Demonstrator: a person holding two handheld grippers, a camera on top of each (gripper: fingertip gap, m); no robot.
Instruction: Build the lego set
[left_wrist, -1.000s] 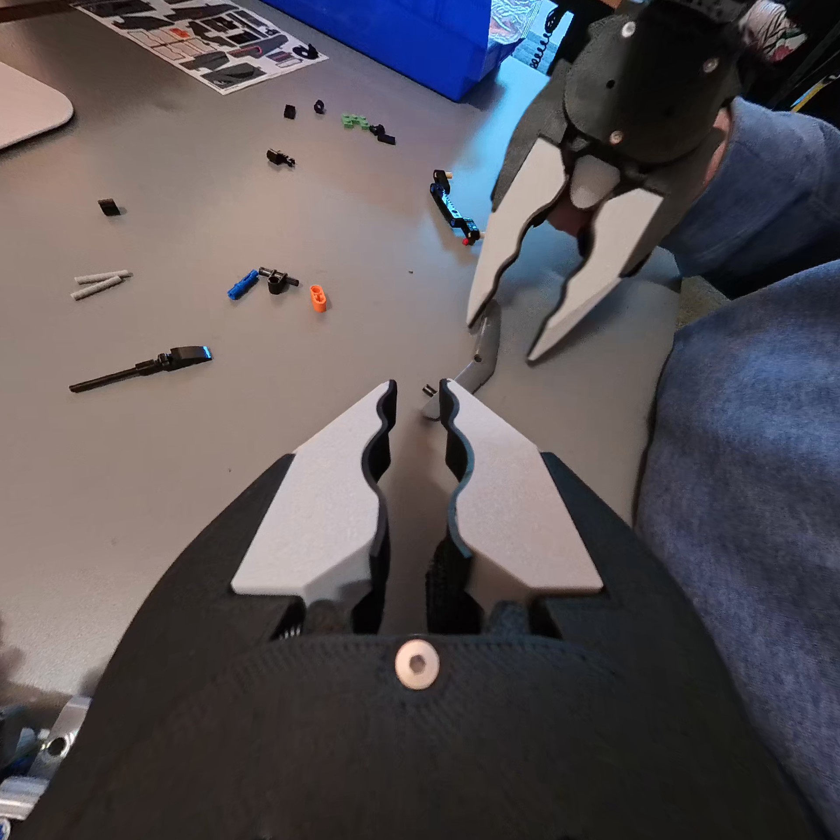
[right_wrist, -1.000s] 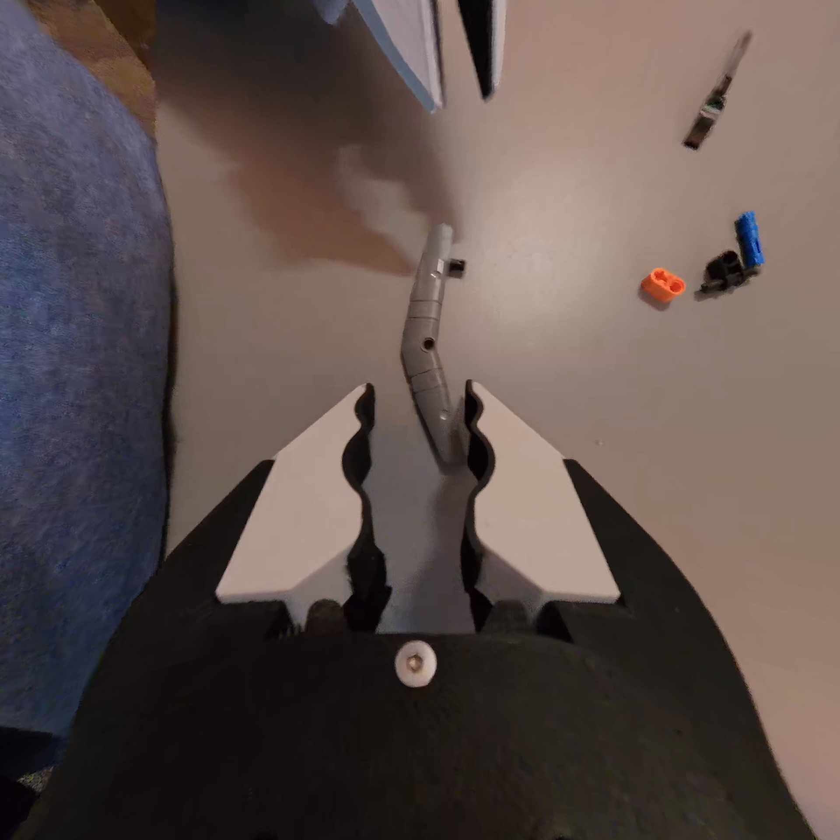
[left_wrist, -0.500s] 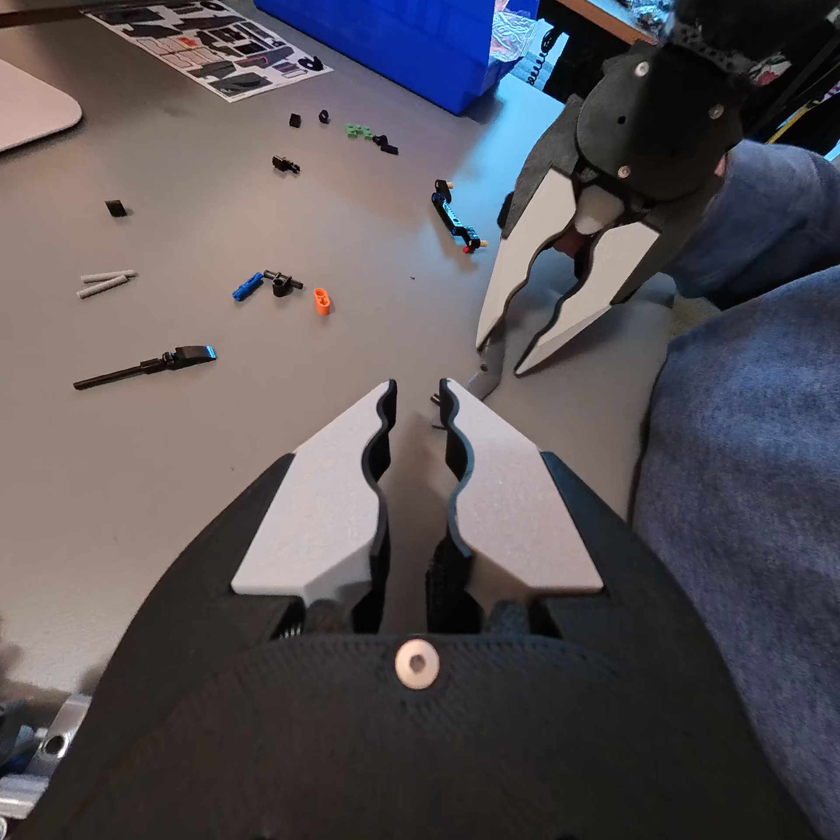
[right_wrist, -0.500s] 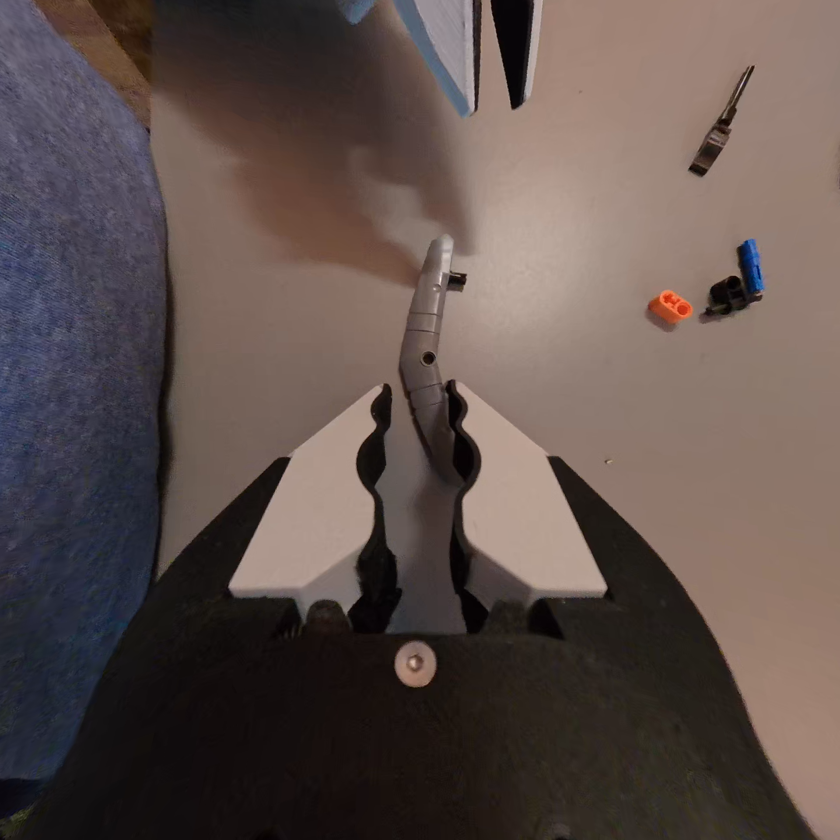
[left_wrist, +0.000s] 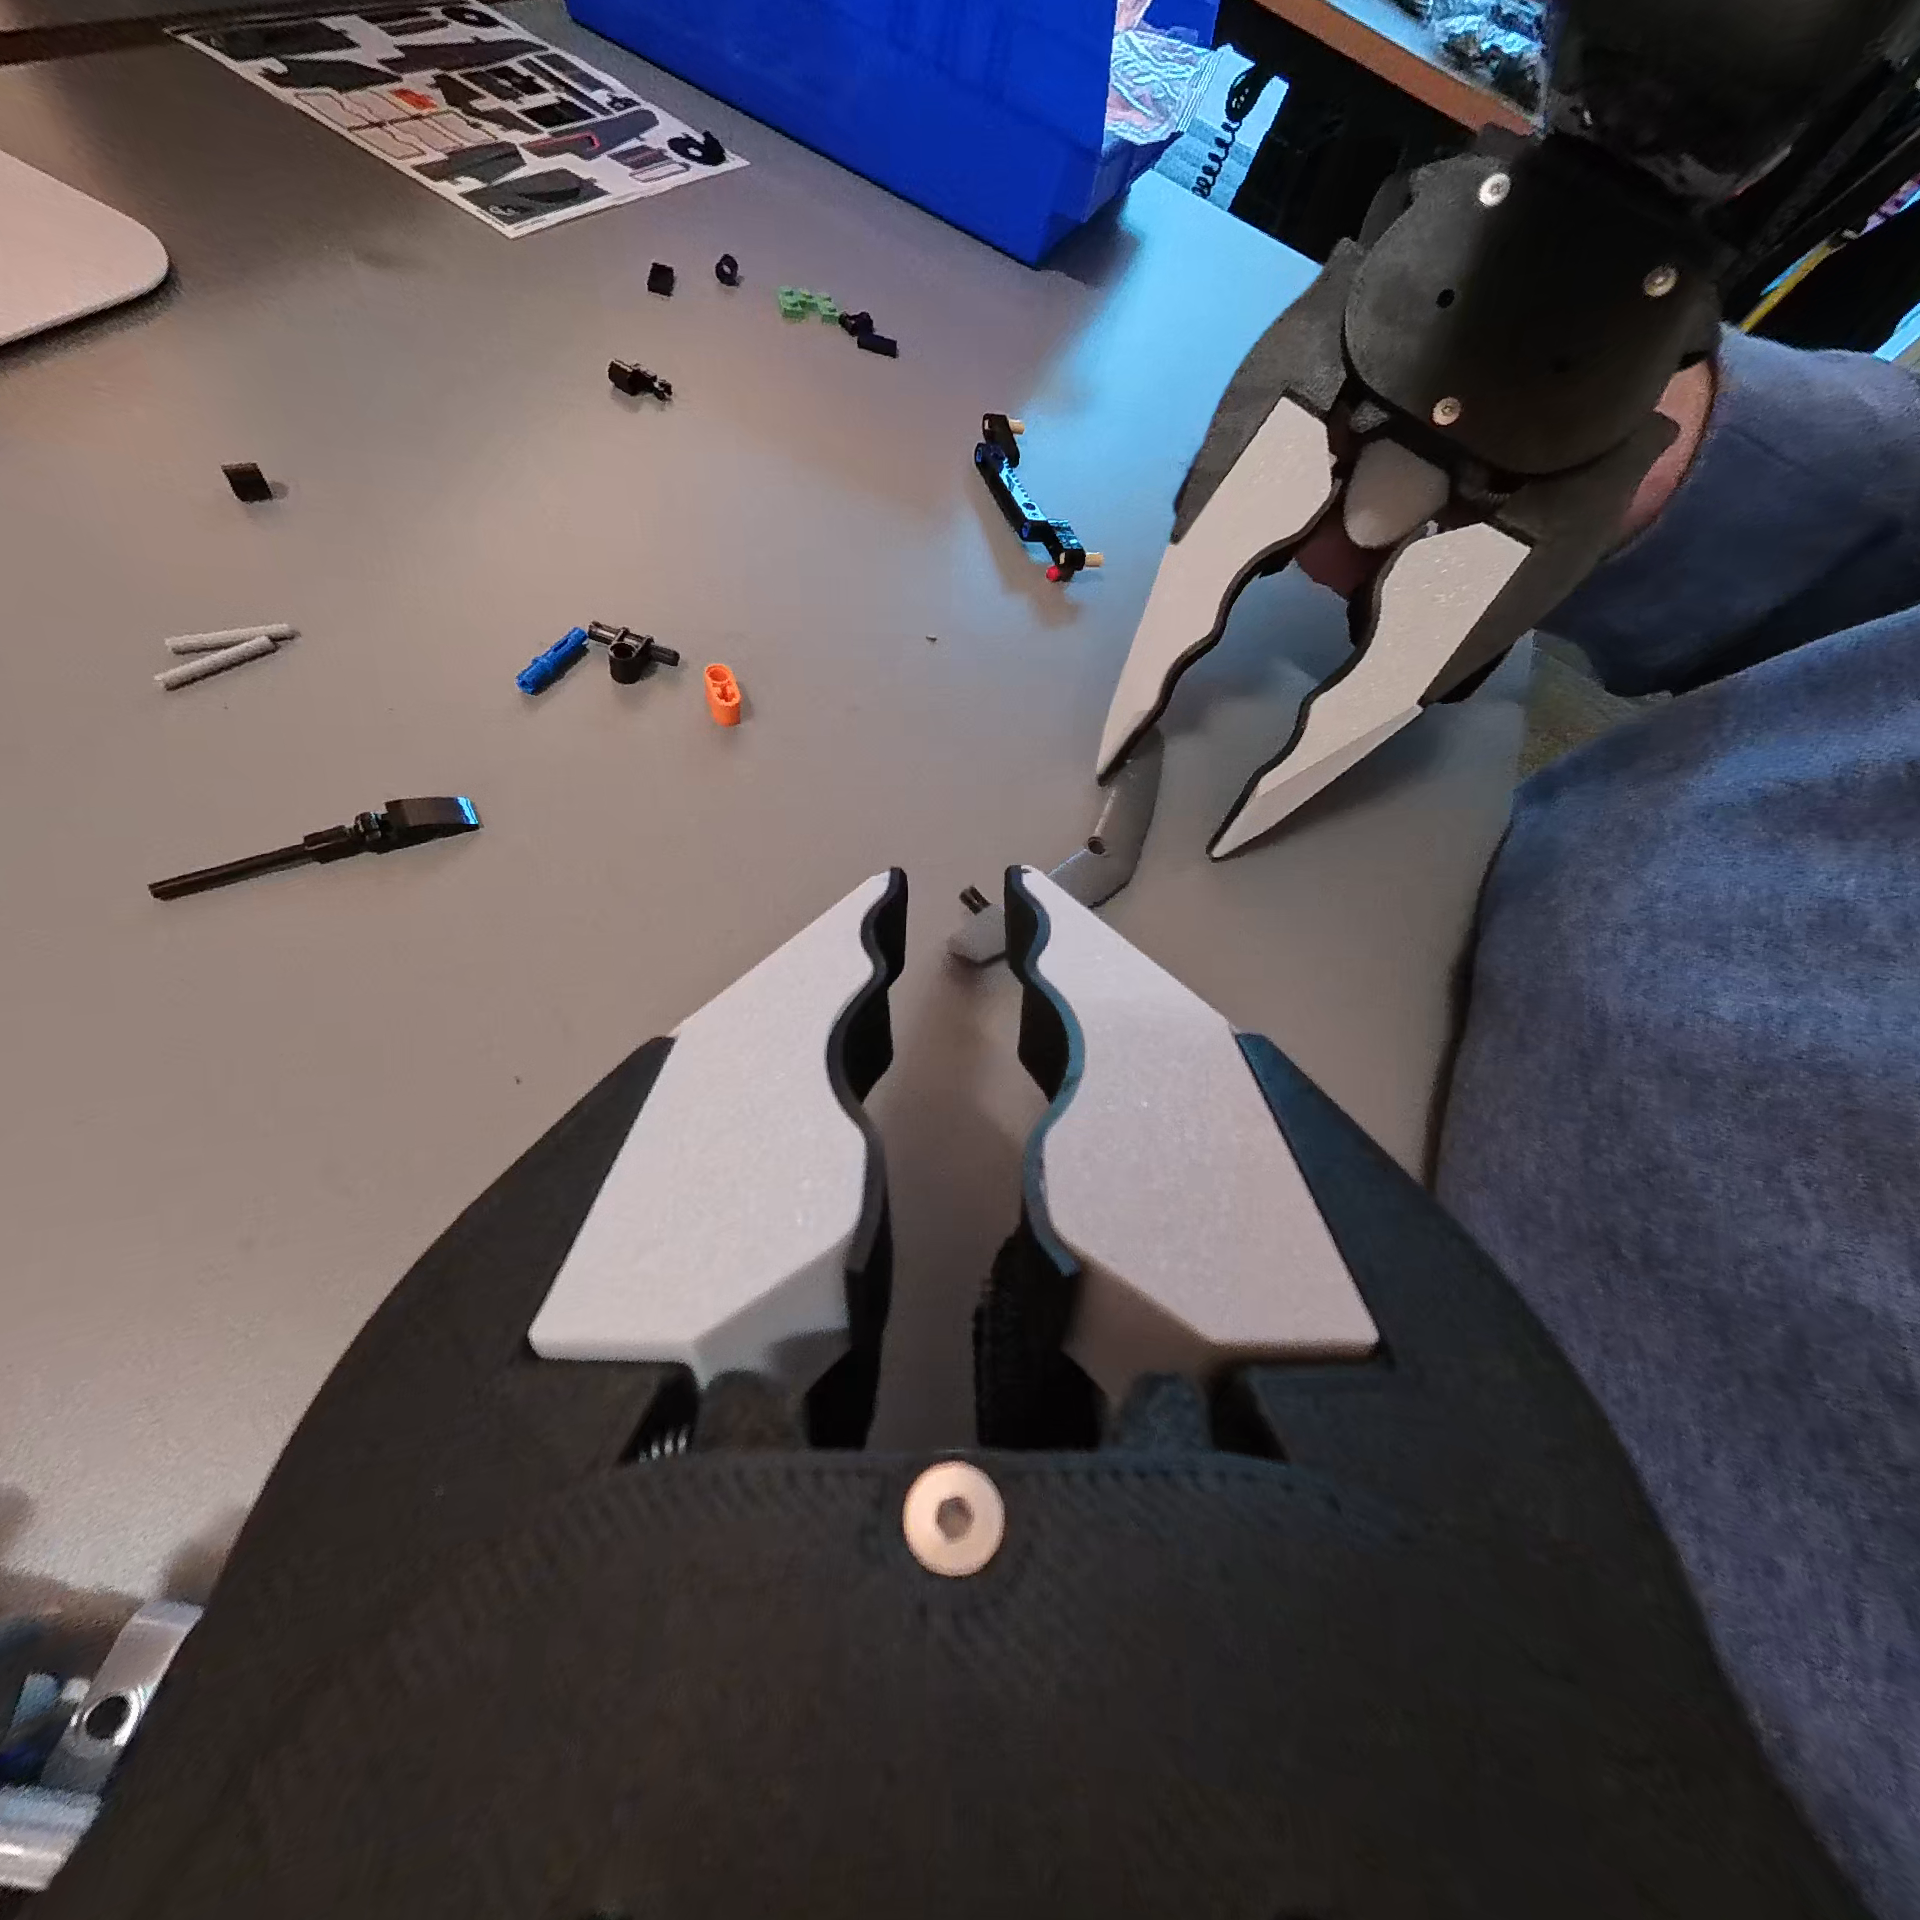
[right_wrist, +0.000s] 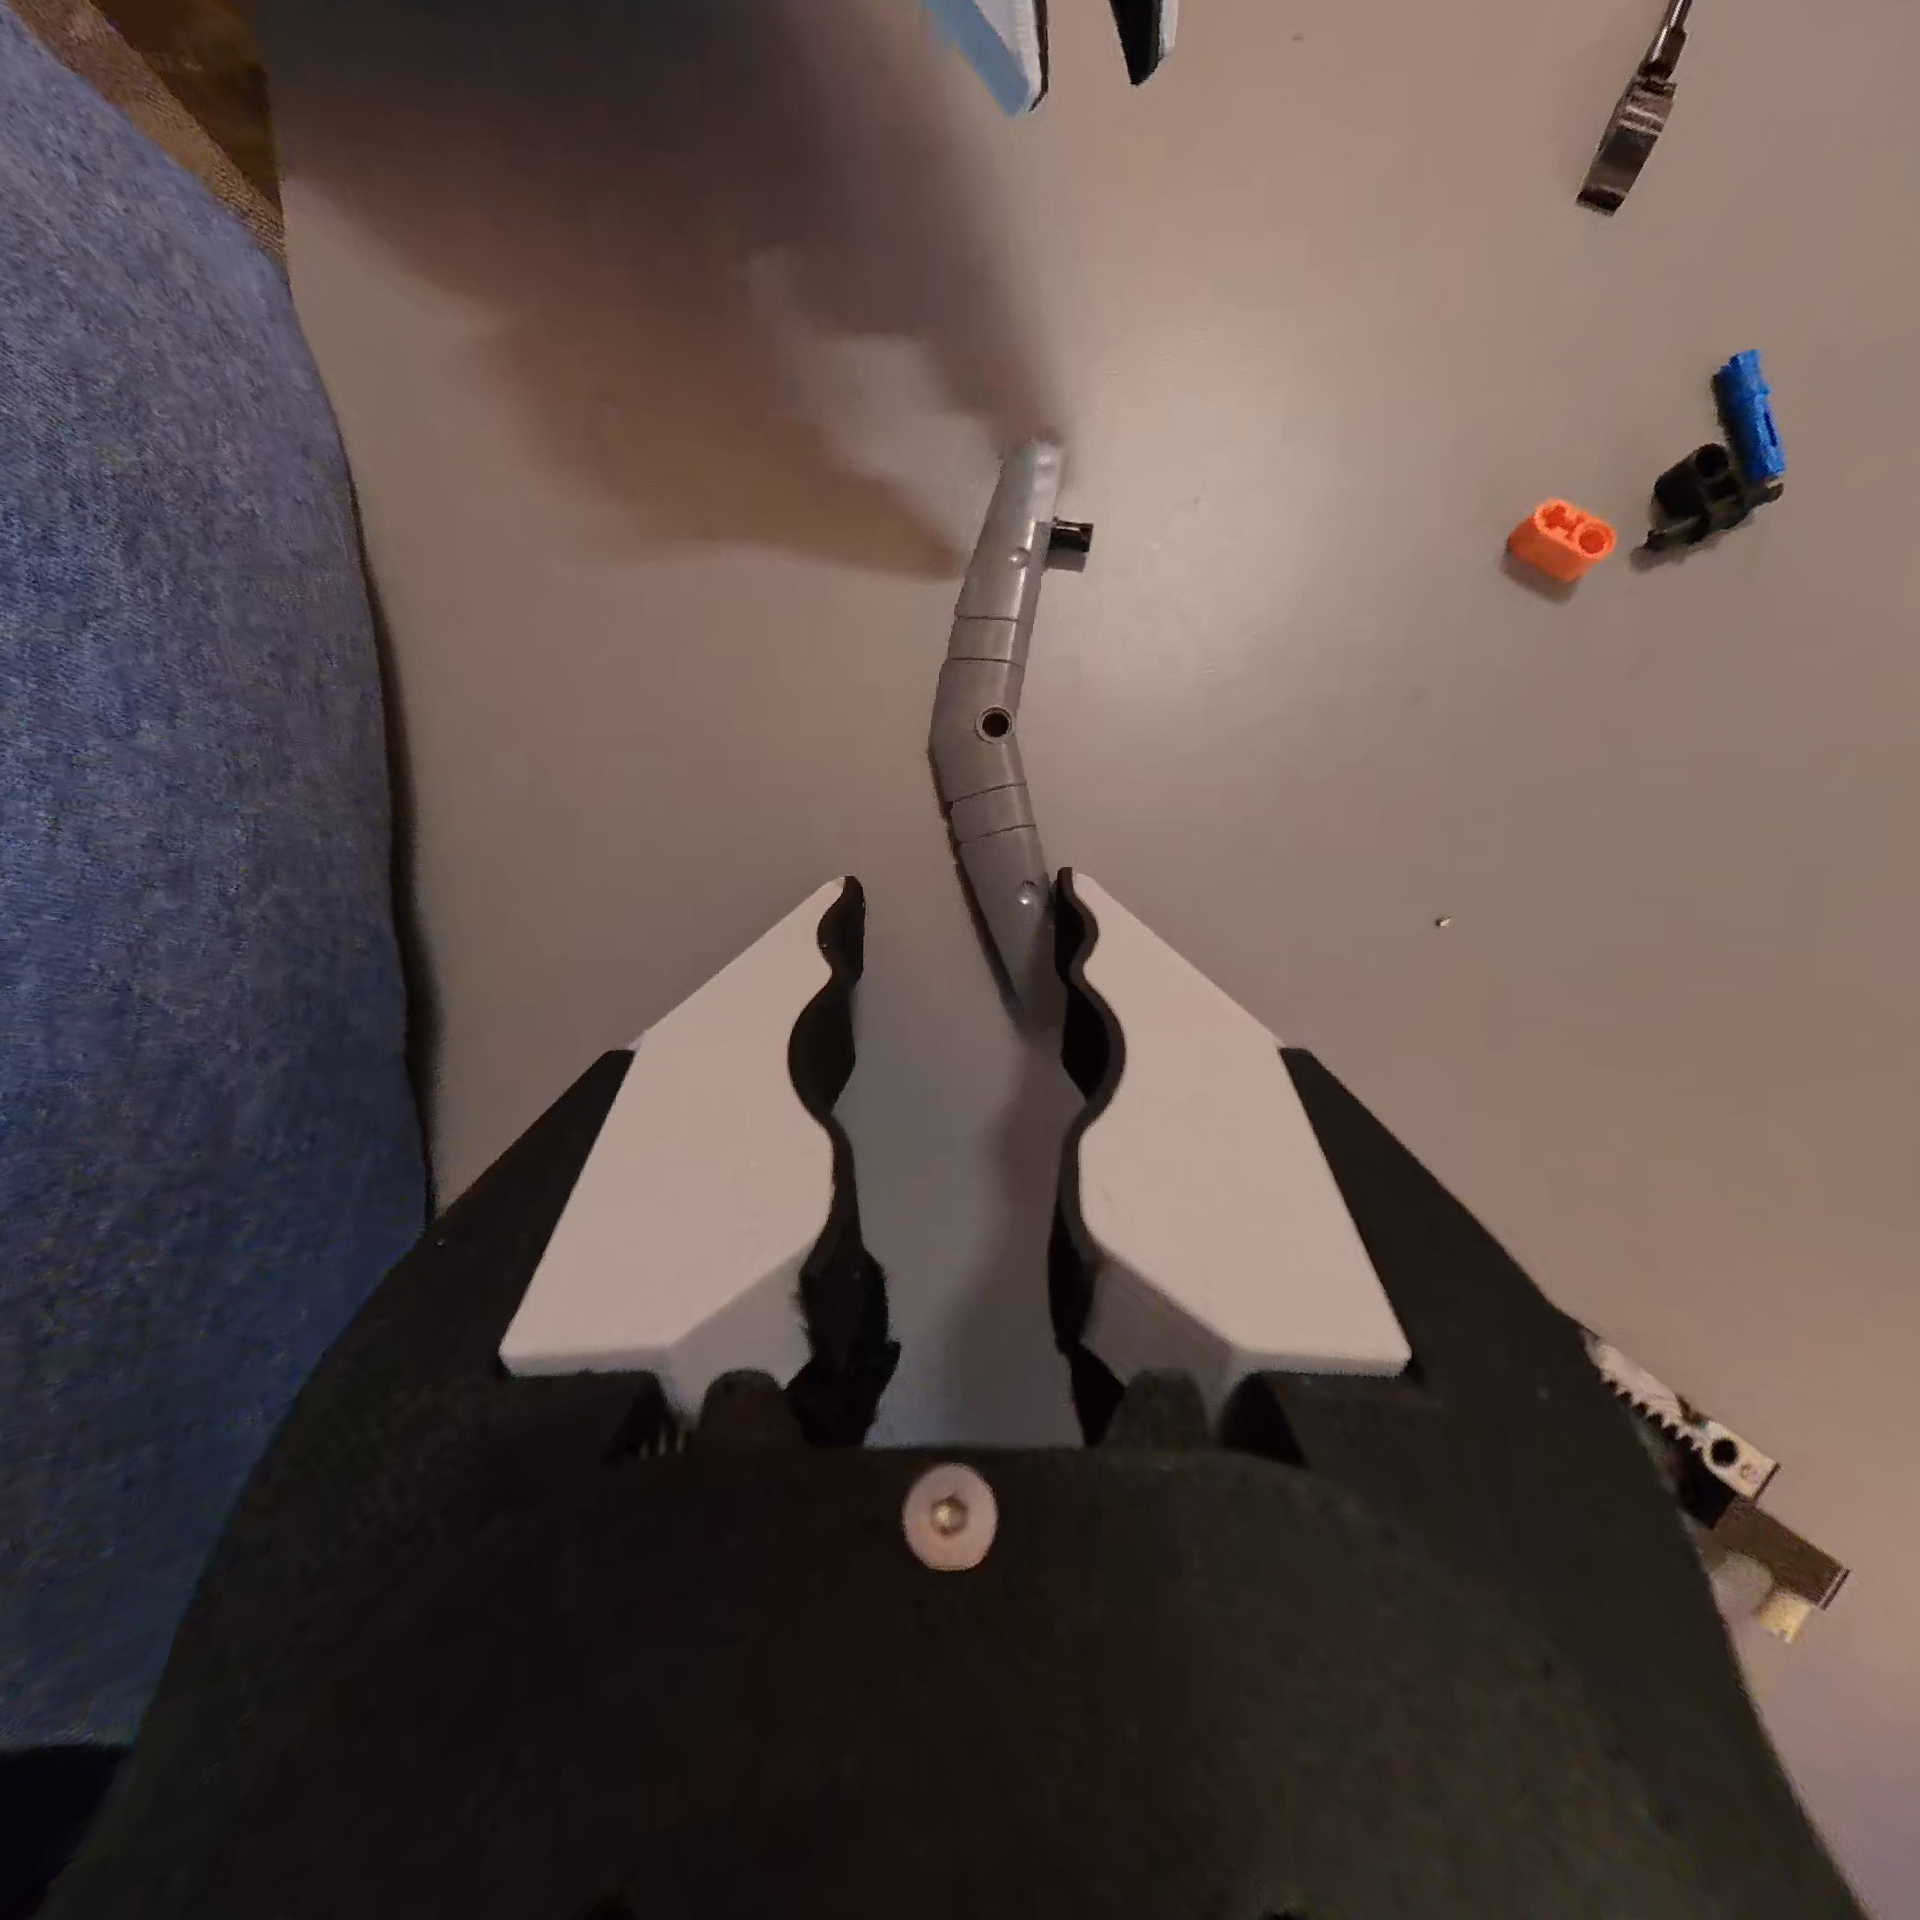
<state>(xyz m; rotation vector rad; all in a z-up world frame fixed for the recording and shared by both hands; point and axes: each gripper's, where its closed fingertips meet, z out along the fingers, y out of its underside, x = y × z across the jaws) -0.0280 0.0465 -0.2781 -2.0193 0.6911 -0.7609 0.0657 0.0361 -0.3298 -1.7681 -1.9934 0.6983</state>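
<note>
Lego pieces lie scattered on the grey counter (left_wrist: 727, 499); the piece at the centre is a bent grey beam (right_wrist: 992, 727) with a short black pin (right_wrist: 1070, 535) in its far end. Right gripper (right_wrist: 956, 894): tilted steeply down over the beam's near end, fingers (right_wrist: 1164, 1132) spread apart, the beam's tip lying against the inner edge of one finger and clear of the other, so nothing is clamped. Left gripper (left_wrist: 954, 883): held low and nearly level from the opposite side, fingers (left_wrist: 748, 1122) released with a narrow gap, tips just beside the beam's pin end without gripping it.

Compared with half a second earlier, the right fingers have widened from a partly closed stance around the beam, while the left gripper has kept its place and gap.

Beam: flat on the counter, long axis running from one gripper toward the other, bent at mid-length, the pin sticking out sideways. Farther left on the counter lie an orange connector (left_wrist: 722, 693), a blue pin (left_wrist: 551, 660) touching a black connector (left_wrist: 629, 655), a black axle assembly (left_wrist: 312, 844), two grey rods (left_wrist: 223, 655) and a black beam with pins (left_wrist: 1029, 499). A sticker sheet (left_wrist: 457, 104) and a blue bin (left_wrist: 883, 94) sit at the far edge. A blue sleeve (left_wrist: 1714, 1143) fills the right.
</note>
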